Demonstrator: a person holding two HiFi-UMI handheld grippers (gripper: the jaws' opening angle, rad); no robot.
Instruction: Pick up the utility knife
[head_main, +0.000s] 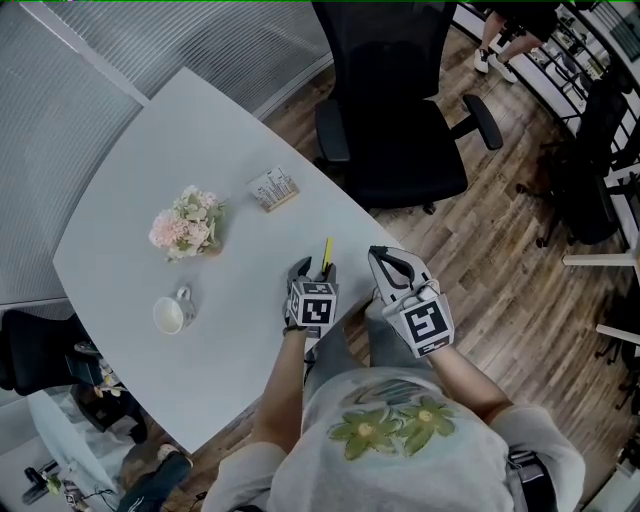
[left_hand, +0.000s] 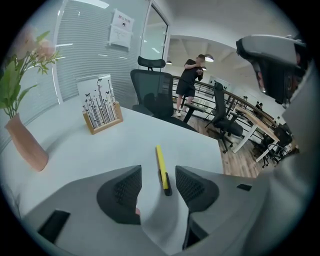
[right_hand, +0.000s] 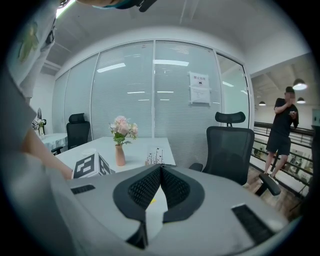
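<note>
The utility knife (head_main: 326, 252) is a slim yellow tool with a black near end, lying flat on the white table (head_main: 150, 160) close to its right edge. My left gripper (head_main: 315, 269) is open just behind it. In the left gripper view the knife (left_hand: 161, 166) points away from me, and its black end sits in the gap of the left gripper (left_hand: 157, 189), touching neither pad. My right gripper (head_main: 381, 254) hangs to the right, past the table edge, with its jaws shut on nothing. In its own view the right gripper (right_hand: 161, 173) has its pads pressed together.
On the table stand a vase of pink flowers (head_main: 186, 226), a white cup (head_main: 171, 314) and a small wooden card holder (head_main: 273, 189). A black office chair (head_main: 395, 110) is beyond the table's far right edge. A person (left_hand: 189, 80) stands in the distance.
</note>
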